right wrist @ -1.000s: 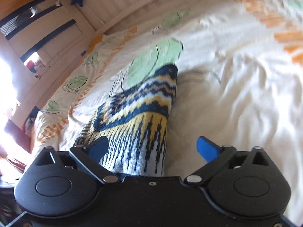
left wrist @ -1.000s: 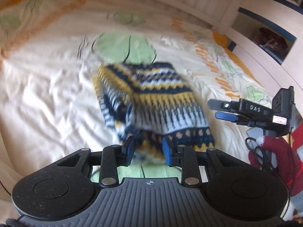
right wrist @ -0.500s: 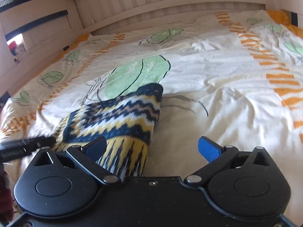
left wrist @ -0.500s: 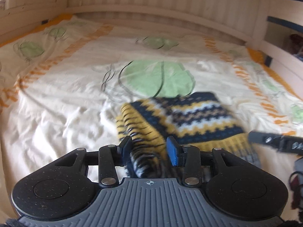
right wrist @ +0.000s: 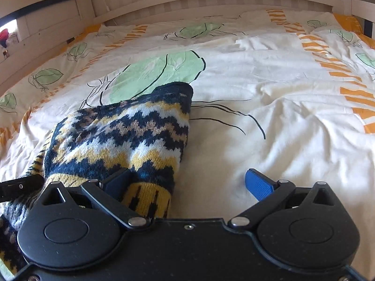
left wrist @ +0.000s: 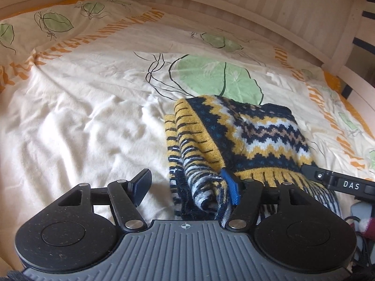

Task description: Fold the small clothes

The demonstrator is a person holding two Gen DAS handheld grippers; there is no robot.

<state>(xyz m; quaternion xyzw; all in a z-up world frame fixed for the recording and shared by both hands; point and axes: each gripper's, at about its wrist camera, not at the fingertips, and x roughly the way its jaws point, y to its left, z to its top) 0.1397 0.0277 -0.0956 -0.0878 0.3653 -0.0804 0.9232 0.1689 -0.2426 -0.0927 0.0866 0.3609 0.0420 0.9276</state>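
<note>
A small knitted sweater in yellow, dark blue and white lies folded on the bed, on a cream sheet with green leaves. The left gripper has its fingers spread wide apart. A bunched bit of the sweater sits between them, but they do not squeeze it. The right gripper is spread wide too, at the sweater's right edge, holding nothing.

— What sort of place is shown?
— A home bedroom: a bed is seen, covered by a cream sheet printed with green leaves and orange stripes, and enclosed by a pale slatted wooden frame.
</note>
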